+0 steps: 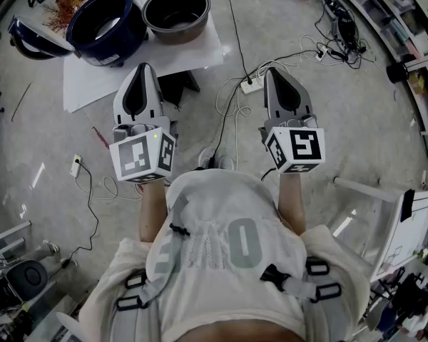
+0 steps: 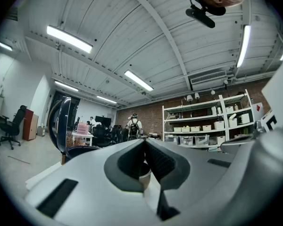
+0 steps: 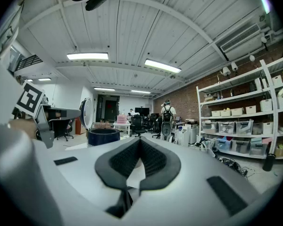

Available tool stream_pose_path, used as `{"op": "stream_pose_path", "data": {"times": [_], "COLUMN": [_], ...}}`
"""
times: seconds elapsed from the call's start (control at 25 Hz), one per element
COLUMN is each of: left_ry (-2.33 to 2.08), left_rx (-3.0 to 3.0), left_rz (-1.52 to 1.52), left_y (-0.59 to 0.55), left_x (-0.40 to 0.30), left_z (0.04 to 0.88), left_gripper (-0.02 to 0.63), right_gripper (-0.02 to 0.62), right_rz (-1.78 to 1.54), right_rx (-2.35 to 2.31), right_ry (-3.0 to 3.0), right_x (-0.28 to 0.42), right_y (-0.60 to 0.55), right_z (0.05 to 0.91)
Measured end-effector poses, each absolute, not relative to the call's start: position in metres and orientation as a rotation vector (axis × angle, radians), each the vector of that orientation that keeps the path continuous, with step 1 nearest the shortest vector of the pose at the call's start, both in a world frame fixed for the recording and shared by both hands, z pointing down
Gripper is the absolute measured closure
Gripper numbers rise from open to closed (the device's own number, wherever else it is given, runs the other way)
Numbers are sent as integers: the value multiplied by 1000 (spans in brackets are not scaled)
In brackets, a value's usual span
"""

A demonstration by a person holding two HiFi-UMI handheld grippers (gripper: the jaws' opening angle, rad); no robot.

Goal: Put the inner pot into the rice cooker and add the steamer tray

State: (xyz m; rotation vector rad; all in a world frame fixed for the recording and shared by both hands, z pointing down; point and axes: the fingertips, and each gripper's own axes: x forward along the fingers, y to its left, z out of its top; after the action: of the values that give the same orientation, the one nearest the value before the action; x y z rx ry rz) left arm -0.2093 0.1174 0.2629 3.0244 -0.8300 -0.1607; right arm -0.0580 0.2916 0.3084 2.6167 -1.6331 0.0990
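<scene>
Standing over a white sheet (image 1: 85, 84) on the floor, a person holds both claws level, side by side. On the person's shirt (image 1: 221, 219), only what looks like a large O can be read; folds blur the rest. The left claw (image 1: 140, 70) and right claw (image 1: 274, 73) are each fully closed, pads together, gripping and touching nothing. The dark blue rice cooker (image 1: 103, 20) sits upright at the left claw's 11 o'clock, lid (image 1: 32, 38) swung open toward 9 o'clock. The inner pot (image 1: 176, 9) stands just beside the cooker at 3 o'clock, mouth up.
</scene>
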Motion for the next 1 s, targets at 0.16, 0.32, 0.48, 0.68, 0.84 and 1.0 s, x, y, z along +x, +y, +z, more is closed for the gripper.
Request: {"op": "stream_pose_path", "data": {"times": [0.16,0.32,0.48,0.68,0.84,1.0], "left_ry": [-844,-869,-899,-955,-1005,-1029], "left_rx": [3023,3015,3004,3003,2995,2982], "left_rz": [-147,-139,-134,-142,-162,-184], "left_y": [118,118,121,132,141,144], "left_x": [-210,-212,-213,-213,-214,-215], "left_z": [265,268,269,266,263,262], "left_gripper": [584,584,584,584,584,584], "right_gripper": [589,589,589,589,588,588], "right_rz": [109,100,83,135,145,159], "right_rx": [2618,2623,2620,2600,2581,2591], "right_ry": [-1638,-1644,-1663,-1705,-1715,-1743], "right_x": [-56,-52,-50,-46,-37,-37], "right_y": [292,294,302,319,334,345], "right_z": [312,313,314,325,332,336]}}
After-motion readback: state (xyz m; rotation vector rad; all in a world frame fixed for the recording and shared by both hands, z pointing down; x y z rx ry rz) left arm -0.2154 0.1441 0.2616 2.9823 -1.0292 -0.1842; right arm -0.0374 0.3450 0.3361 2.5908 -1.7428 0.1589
